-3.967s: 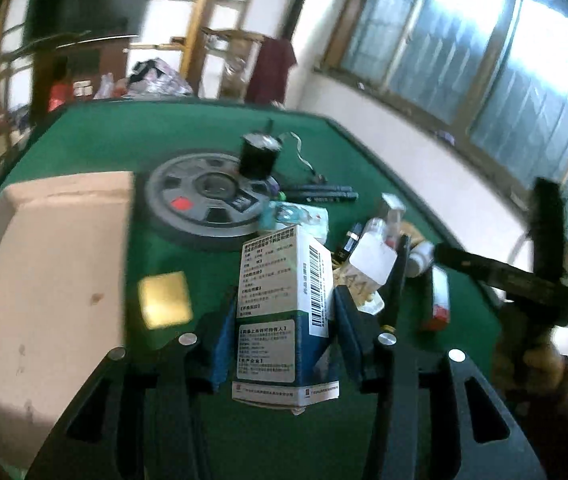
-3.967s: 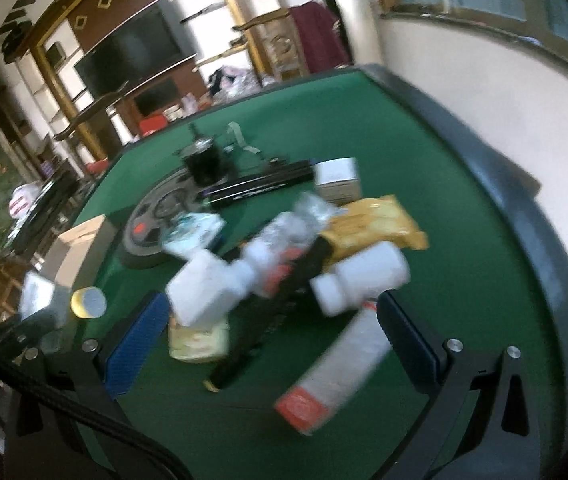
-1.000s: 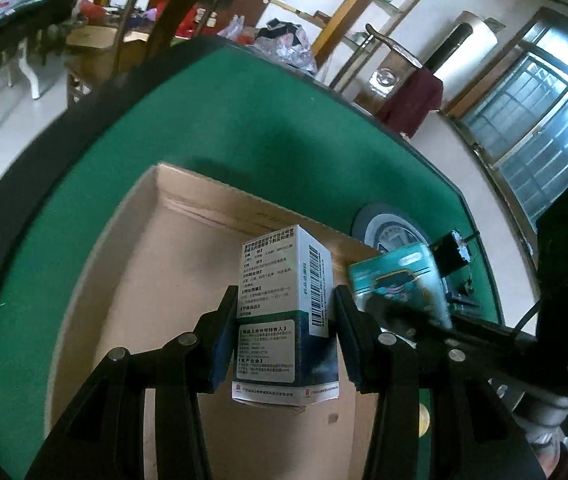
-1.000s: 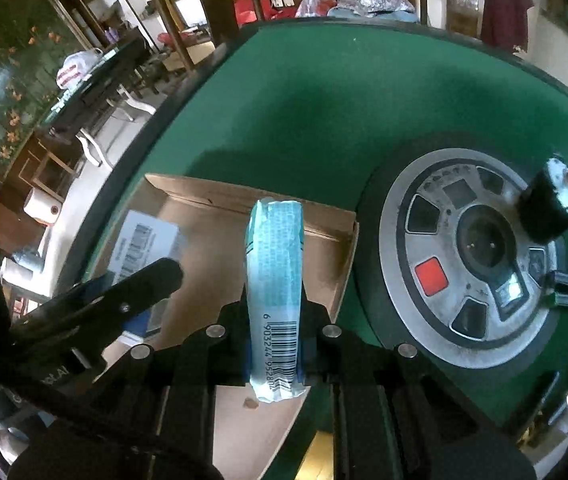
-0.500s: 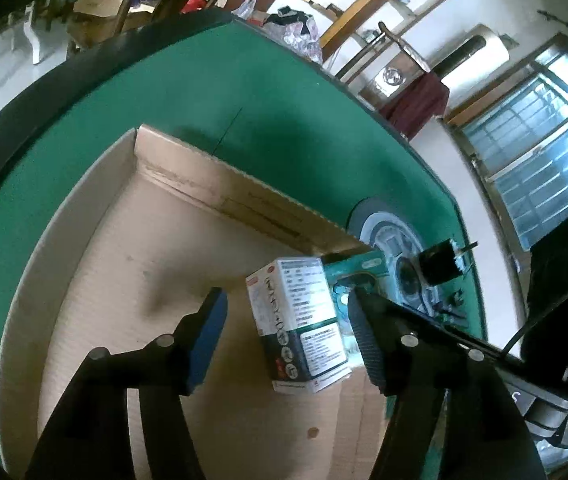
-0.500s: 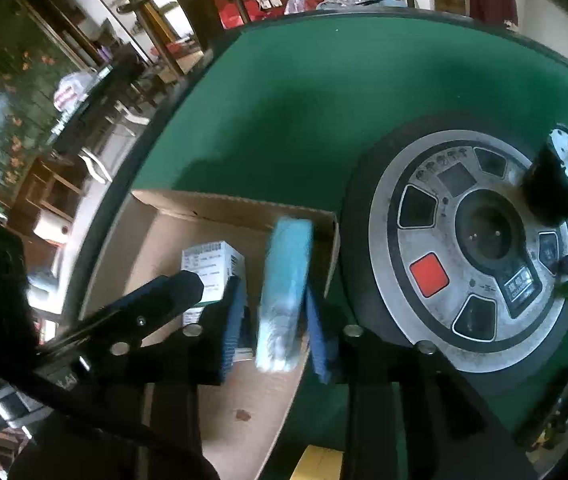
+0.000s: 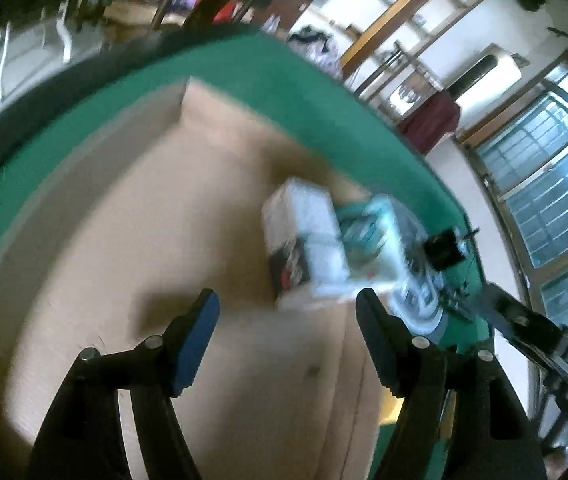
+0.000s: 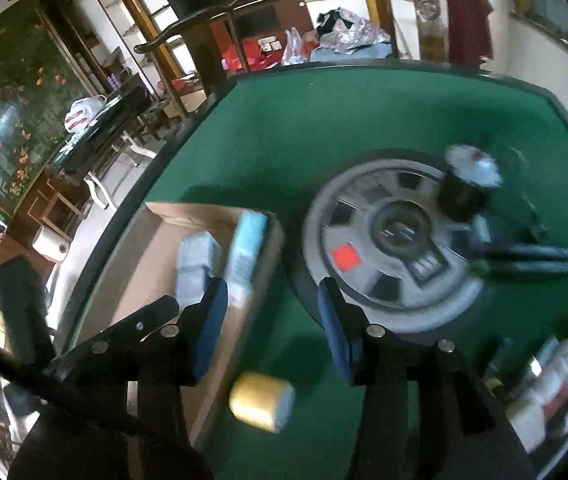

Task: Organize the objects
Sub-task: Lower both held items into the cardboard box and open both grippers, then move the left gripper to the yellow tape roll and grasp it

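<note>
A white medicine box (image 7: 304, 240) lies in the shallow cardboard box (image 7: 104, 260) on the green table, with a teal packet (image 7: 368, 236) leaning beside it against the box's right wall. My left gripper (image 7: 286, 312) hovers just short of them, its jaws opening with nothing between them. In the right wrist view the white medicine box (image 8: 196, 256) and the teal packet (image 8: 246, 252) rest in the cardboard box (image 8: 144, 280). My right gripper (image 8: 272, 304) is raised above the box's edge, its jaws opening and empty.
A grey weight plate (image 8: 396, 240) lies on the green table (image 8: 304, 128) with a black motor (image 8: 464, 184) on it. Black pens (image 8: 524, 260) lie right of it. A yellow roll (image 8: 262, 400) sits near the box. Several bottles (image 8: 552, 384) crowd the lower right.
Both grippers opened and let go: the white box and teal packet now lie in the cardboard box. Both grippers drew back from them, the right one rising and shifting right.
</note>
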